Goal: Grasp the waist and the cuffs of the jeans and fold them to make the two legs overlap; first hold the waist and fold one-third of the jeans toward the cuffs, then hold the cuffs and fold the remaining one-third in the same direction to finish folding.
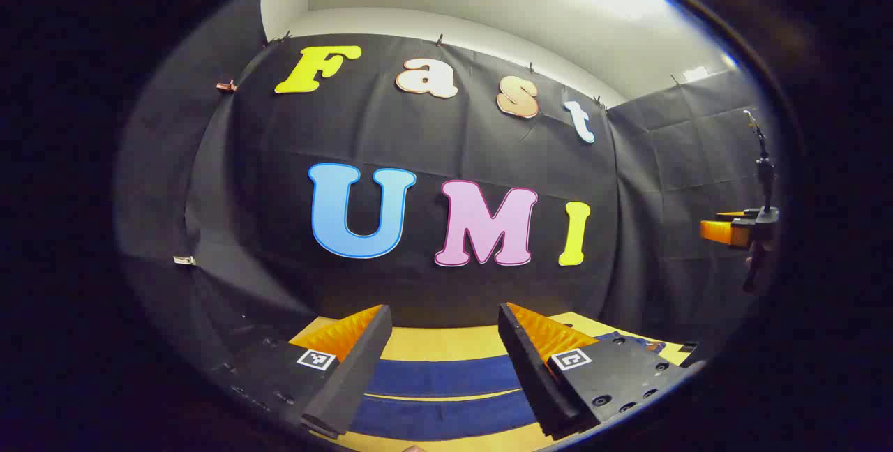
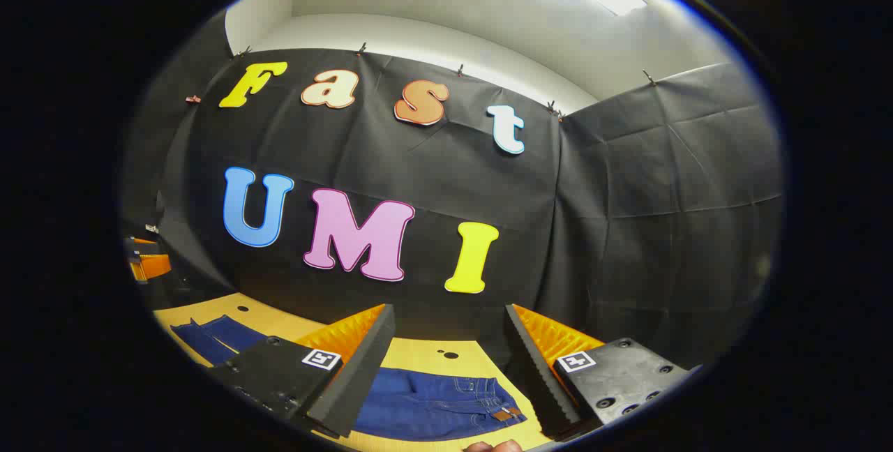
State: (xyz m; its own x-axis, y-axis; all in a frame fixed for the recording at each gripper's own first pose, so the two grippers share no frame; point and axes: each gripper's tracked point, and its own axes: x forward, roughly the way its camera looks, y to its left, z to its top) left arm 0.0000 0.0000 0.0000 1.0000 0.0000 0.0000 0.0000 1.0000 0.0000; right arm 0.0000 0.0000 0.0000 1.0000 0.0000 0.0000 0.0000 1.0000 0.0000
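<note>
Blue denim lies flat on the wooden bench (image 2: 418,354) under both of your tools: the jeans (image 2: 432,407) are spread out, waist end beneath your right gripper (image 2: 446,361), the two legs running beneath your left gripper (image 1: 443,361). Both sets of jaws stand wide apart, above the cloth, holding nothing. Your right gripper also shows at the far edge of the left gripper view.
</note>
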